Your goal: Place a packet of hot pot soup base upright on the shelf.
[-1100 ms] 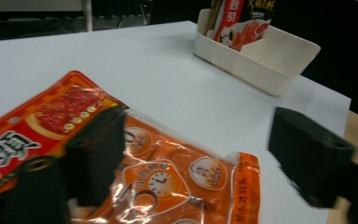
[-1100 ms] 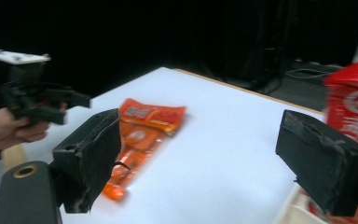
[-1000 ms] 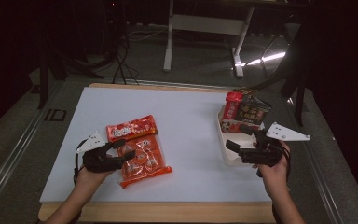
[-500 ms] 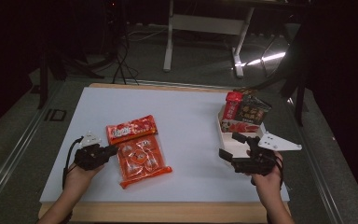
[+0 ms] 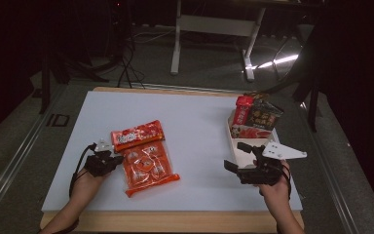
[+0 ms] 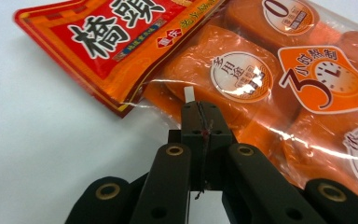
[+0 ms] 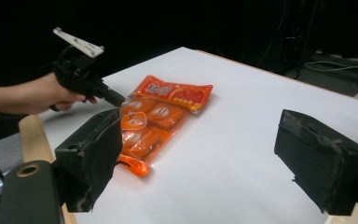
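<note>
White table, two snack packets, two hand-held grippers.
White rectangular tabletop [image 5: 195,122]; clear plastic packet of orange blocks [image 5: 146,165] lying flat at its near left, a red foil packet [image 5: 137,134] overlapping its far end; white tray of upright snack packs [image 5: 253,124] at right; left gripper [image 6: 200,114], jaws pressed together at the clear packet's edge; right gripper [image 5: 238,157], jaws wide apart, near the tray.

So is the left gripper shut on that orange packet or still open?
Shut. In the left gripper view the jaws of the left gripper meet with no gap, at the clear edge of the orange packet; whether film is pinched between them, cannot tell.
</note>
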`<act>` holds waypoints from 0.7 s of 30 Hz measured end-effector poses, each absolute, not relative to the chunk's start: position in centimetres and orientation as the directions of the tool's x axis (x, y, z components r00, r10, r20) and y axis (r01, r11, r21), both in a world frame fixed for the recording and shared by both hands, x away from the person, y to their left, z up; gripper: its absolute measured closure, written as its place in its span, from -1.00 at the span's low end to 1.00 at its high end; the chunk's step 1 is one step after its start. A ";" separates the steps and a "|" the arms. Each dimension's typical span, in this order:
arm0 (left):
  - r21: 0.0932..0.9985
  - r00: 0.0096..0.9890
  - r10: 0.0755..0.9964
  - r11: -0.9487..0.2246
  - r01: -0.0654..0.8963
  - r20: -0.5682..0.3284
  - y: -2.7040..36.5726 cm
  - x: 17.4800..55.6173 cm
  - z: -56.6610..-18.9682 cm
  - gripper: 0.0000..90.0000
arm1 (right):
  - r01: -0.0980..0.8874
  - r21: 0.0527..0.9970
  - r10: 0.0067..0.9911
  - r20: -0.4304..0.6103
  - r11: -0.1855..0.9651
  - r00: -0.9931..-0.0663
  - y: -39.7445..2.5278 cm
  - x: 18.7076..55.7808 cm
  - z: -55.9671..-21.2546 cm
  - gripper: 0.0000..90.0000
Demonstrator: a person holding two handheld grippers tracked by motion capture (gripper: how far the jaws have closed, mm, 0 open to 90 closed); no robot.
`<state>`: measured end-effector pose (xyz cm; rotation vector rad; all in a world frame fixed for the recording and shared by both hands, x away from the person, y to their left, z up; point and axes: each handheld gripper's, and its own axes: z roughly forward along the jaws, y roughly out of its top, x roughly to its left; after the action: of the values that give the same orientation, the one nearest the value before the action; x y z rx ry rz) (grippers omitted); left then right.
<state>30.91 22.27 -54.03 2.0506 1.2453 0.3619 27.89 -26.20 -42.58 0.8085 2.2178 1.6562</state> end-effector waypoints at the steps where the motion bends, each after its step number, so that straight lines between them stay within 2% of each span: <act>1: 0.689 0.499 0.859 -0.293 0.663 -0.115 22.3 30.9 -54.0 1.00 | 0.278 0.940 0.571 0.121 0.197 -0.812 -26.2 27.9 -42.6 -0.67; 5: 0.685 0.506 0.858 -0.316 0.656 -0.089 21.4 31.5 -54.0 1.00 | 0.269 0.940 0.574 0.104 0.209 -0.812 -26.2 27.8 -42.6 -0.67; 21: 0.670 0.528 0.841 -0.324 0.668 -0.119 20.2 32.9 -53.9 1.00 | 0.276 0.934 0.567 0.105 0.226 -0.817 -25.9 27.9 -42.9 -0.66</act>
<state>32.95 20.16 -53.93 2.0894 1.2191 0.3277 27.94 -25.88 -42.93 0.7929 2.2434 1.6245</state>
